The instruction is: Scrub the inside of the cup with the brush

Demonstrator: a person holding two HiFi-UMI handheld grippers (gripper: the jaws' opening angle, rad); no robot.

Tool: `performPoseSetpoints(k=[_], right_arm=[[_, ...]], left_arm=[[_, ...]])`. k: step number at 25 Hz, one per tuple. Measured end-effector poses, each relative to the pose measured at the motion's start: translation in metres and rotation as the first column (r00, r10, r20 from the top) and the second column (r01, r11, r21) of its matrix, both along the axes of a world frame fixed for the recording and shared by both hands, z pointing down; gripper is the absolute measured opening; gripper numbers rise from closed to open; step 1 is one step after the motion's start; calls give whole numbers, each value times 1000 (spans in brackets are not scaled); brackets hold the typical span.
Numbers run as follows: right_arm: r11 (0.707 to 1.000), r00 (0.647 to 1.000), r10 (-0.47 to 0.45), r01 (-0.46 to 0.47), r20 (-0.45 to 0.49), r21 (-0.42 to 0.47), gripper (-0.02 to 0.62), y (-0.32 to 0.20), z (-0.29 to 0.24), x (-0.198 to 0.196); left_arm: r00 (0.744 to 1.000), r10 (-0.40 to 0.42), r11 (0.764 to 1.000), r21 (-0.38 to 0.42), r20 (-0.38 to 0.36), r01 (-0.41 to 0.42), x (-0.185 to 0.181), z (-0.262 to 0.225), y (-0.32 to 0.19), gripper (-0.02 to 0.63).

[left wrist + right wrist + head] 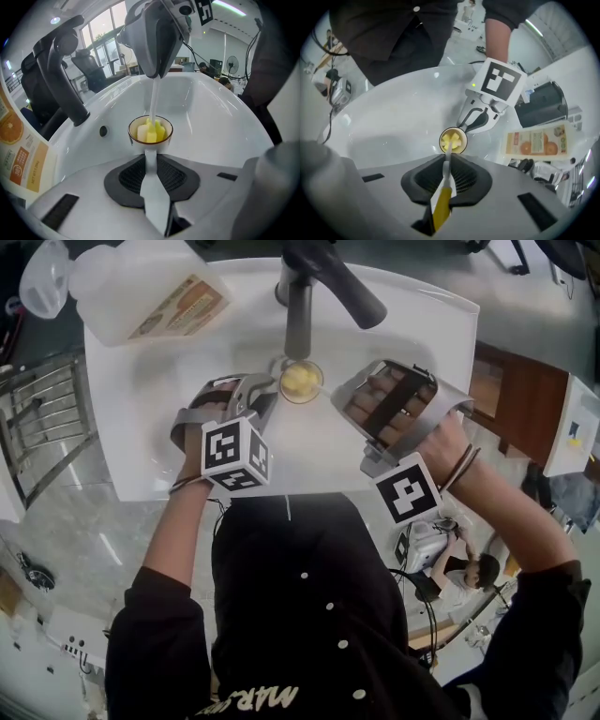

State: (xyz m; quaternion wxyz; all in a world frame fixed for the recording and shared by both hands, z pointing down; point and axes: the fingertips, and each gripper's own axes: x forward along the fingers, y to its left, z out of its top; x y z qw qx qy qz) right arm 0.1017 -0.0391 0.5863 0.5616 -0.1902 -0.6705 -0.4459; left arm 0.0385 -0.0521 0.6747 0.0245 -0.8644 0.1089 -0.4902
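A small white cup (301, 381) with a brown rim hangs low inside the white sink. Its white handle (153, 187) is clamped between the jaws of my left gripper (267, 395), which is shut on it. In the left gripper view the cup (150, 131) is just ahead of my left gripper (151, 164). The brush's yellow sponge head (152, 130) sits inside the cup. My right gripper (446, 173) is shut on the brush's yellow and white handle (442, 199) and points down at the cup (453, 139) from the right (342, 395).
A dark faucet (314, 287) arches over the sink (187, 456) just behind the cup. A large translucent bottle with an orange label (150, 296) lies on the sink's back left rim. An overflow hole (103, 131) marks the basin wall.
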Motion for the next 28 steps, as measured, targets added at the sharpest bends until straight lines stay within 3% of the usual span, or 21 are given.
performPoseSetpoints(k=[2,3,4,5,6,8,10,12,17,19,20,21,22,23,28], right_arm=[[985,989,142,-138,34,-100,51,-3,2,0],[958,969,241,-229,47,-175,51,-5,4,1],[912,936,348,-324,57,-251,51,-8,4,3],[849,887,458,-417,60,-326,51,-13,4,4],[764,821,569,-505,50,-401,52,-16,5,5],[543,652,758,-641,-11,-542,52,-21,5,8],[318,480,873,-698,-89,-642,52,-22,7,10],[127,332,930,-696,-160,-707,54,-21,9,11],[-333,-30,923,-559,-383,-760,54,-15,16,20],[-539,-184,838,-418,-513,-731,57,-13,18,22],[-629,-250,777,-329,-578,-704,57,-12,19,23],[-691,-295,721,-252,-627,-677,58,-13,19,24],[-722,-318,688,-205,-653,-661,58,-13,20,24],[-727,-322,682,-195,-657,-659,58,-13,19,25],[-642,-270,767,-308,-582,-702,58,-11,15,23]], left_arm=[[1000,-15,1000,-3,-2,15,-2,1,-2,91],[1000,-20,1000,-2,-1,20,-3,1,-2,91],[1000,-23,1000,0,-1,23,-3,1,-2,91],[1000,-24,1000,2,0,24,-3,1,-2,91],[1000,-24,1000,4,0,24,-2,1,-2,91],[1000,-26,1000,5,0,26,-2,2,-2,91],[999,-32,999,1,-3,32,-3,2,-1,91],[999,-42,999,-7,-6,42,-5,3,0,91],[998,-57,998,-16,-12,57,-5,3,3,91],[998,-58,998,-15,-11,58,-4,3,4,91],[998,-60,998,-17,-9,59,-5,4,4,91],[998,-61,998,-19,-8,61,-5,4,4,91],[998,-62,998,-22,-8,61,-6,5,4,91],[998,-61,998,-23,-8,61,-6,5,4,91],[998,-58,998,-28,-7,58,-7,6,4,91]])
